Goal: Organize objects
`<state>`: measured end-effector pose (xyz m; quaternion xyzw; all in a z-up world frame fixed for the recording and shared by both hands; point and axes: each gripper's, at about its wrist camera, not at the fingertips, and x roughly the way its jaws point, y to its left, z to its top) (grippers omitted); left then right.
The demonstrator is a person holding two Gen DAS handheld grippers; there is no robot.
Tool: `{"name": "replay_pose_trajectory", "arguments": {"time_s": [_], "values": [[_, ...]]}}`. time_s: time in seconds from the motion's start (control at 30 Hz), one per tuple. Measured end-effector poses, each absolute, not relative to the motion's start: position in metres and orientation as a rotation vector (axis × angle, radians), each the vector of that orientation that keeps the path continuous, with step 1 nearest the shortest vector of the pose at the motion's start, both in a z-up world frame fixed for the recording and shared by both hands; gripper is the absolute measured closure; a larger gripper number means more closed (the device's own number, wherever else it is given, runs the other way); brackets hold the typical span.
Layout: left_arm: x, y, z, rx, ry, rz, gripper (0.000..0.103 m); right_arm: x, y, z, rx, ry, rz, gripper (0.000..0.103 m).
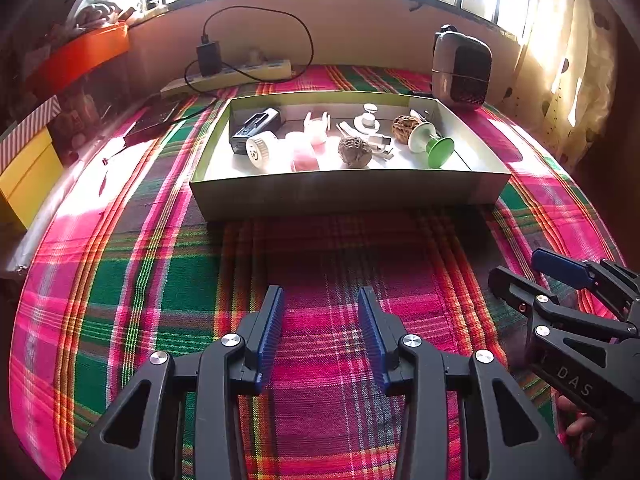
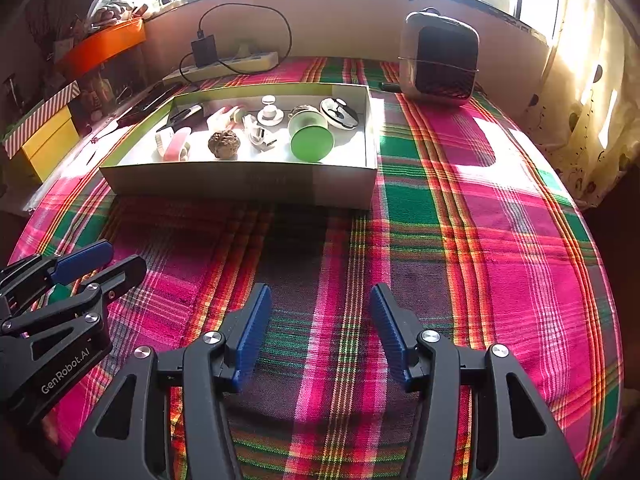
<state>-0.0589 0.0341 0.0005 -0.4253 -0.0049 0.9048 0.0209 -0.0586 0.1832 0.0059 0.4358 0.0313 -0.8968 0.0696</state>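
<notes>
A shallow open box (image 1: 348, 194) (image 2: 240, 184) stands on the plaid cloth ahead of both grippers. It holds several small items: a black device (image 1: 256, 124), a white round cap (image 1: 260, 152), pink pieces (image 1: 304, 158) (image 2: 178, 146), a brown wrinkled lump (image 1: 354, 152) (image 2: 224, 144), a green and white spool (image 1: 434, 146) (image 2: 311, 140) and a white knob (image 1: 369, 120). My left gripper (image 1: 320, 294) (image 2: 122, 256) hovers open over bare cloth, well short of the box. My right gripper (image 2: 320, 292) (image 1: 518, 268) is beside it, also open. Neither has anything between its blue pads.
A small fan heater (image 1: 462, 70) (image 2: 438, 60) stands behind the box at the right. A power strip (image 1: 240, 74) with a black charger and cable lies along the back wall. Orange and yellow boxes (image 1: 28, 176) crowd the left edge. A curtain (image 2: 592, 92) hangs on the right.
</notes>
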Motion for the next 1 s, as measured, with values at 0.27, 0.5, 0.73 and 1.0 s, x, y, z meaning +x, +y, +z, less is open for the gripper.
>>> {"name": "replay_pose_trajectory", "arguments": {"time_s": [0.27, 0.5, 0.73, 1.0], "values": [[-0.0589, 0.0322, 0.0005, -1.315, -0.033, 2.802, 0.066, -0.0582, 0.1833, 0.0057, 1.320, 0.088, -2.717, 0.050], [-0.0593, 0.0335, 0.0000, -1.325, -0.032, 2.818, 0.066, -0.0584, 0.1829, 0.0054, 1.321, 0.100, -2.719, 0.049], [-0.0592, 0.0359, 0.0000, -1.331, -0.019, 2.827, 0.066, -0.0585, 0.1825, 0.0058, 1.322, 0.100, -2.719, 0.049], [-0.0589, 0.0370, 0.0003, -1.334, 0.000, 2.831, 0.066, -0.0588, 0.1825, 0.0056, 1.322, 0.101, -2.719, 0.049]]}}
